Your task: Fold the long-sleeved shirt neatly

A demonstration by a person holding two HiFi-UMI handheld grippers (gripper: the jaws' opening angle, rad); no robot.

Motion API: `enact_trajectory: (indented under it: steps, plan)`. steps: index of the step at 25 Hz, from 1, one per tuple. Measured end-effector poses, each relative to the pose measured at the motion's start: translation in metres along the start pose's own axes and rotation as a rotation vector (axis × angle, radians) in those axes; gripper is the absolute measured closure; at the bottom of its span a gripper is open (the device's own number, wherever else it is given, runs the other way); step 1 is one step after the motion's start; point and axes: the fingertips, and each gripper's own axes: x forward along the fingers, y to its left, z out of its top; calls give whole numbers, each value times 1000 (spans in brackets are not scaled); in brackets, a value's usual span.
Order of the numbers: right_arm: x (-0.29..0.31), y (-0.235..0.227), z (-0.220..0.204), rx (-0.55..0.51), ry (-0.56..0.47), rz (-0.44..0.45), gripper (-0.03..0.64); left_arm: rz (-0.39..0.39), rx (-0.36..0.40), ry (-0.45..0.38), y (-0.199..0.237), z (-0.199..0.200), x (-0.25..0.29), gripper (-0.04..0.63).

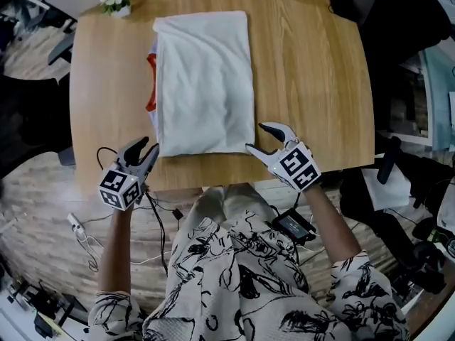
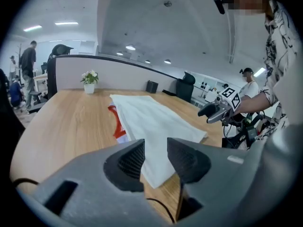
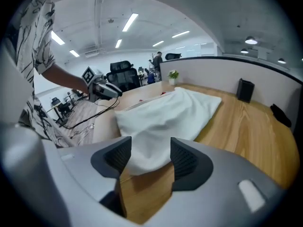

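The white long-sleeved shirt [image 1: 205,84] lies in the upper middle of the head view as a flat, tidy rectangle on the light wooden worktop [image 1: 306,84]. The sleeves are tucked out of sight, so I judge the folding is nearly or fully finished. A red-orange strip of cloth [image 1: 151,84] shows along its left edge, probably a part of the same garment that was not covered.

The right tongs [image 1: 256,136] are just beside the near right corner of the shirt. They are spread rather wide, and the pads press on nothing; the corner is seen only beyond the gap. The left tongs [image 1: 149,146] are at the lower left, at the near edge of the worktop and apart from the cloth. They have a narrow gap and are empty.
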Motion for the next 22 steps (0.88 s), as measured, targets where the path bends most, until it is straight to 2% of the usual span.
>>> enact_trajectory:
  steps: [3, 6, 8, 10, 12, 14, 20, 22]
  plan:
    - [18, 37, -34, -47, 88, 33, 333, -6, 39, 38, -11, -22, 0, 436]
    - [29, 43, -60, -108, 165, -53, 348, -12, 76, 81, -19, -44, 5, 437]
    - [30, 37, -68, -139, 179, -142, 397, -13, 110, 126, -24, -59, 8, 437]
    - [27, 29, -69, -160, 175, -219, 509, 10, 157, 179, -25, -73, 11, 437]
    - [21, 25, -67, -170, 168, -258, 571, 58, 207, 219, -20, -81, 12, 437]
    - [15, 24, -66, -173, 161, -269, 581, 92, 244, 245, -16, -87, 14, 445]
    - [10, 23, -70, -182, 169, -255, 583, 81, 336, 311, -18, -99, 29, 568]
    - [10, 23, -71, -194, 172, -251, 583, 86, 350, 306, -21, -95, 21, 571]
